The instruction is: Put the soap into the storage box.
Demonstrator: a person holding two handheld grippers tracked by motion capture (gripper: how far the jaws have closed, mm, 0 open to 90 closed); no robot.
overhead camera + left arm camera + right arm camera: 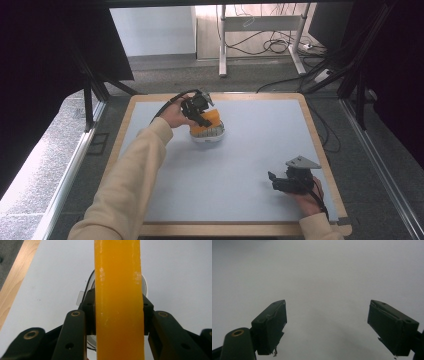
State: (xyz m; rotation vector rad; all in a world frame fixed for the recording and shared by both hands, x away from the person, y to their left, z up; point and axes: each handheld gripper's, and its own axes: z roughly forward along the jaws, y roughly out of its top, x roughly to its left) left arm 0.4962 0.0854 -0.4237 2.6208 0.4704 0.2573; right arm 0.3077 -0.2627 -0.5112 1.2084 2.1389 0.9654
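Your left gripper (200, 114) is clamped on an orange block (118, 300), both pads pressing its sides, holding it just over a white bowl (207, 135) at the far-left part of the blue mat (250, 150). Your right gripper (327, 325) sits near the mat's near-right corner, its 2 jaws spread wide, nothing between them.

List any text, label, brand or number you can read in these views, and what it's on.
None: no readable text in any view.
orange block in the left tongs: plain, no marking.
white bowl under it: no print visible.
right tongs, open over the blue mat: no label.
Background floor items: too small to read.
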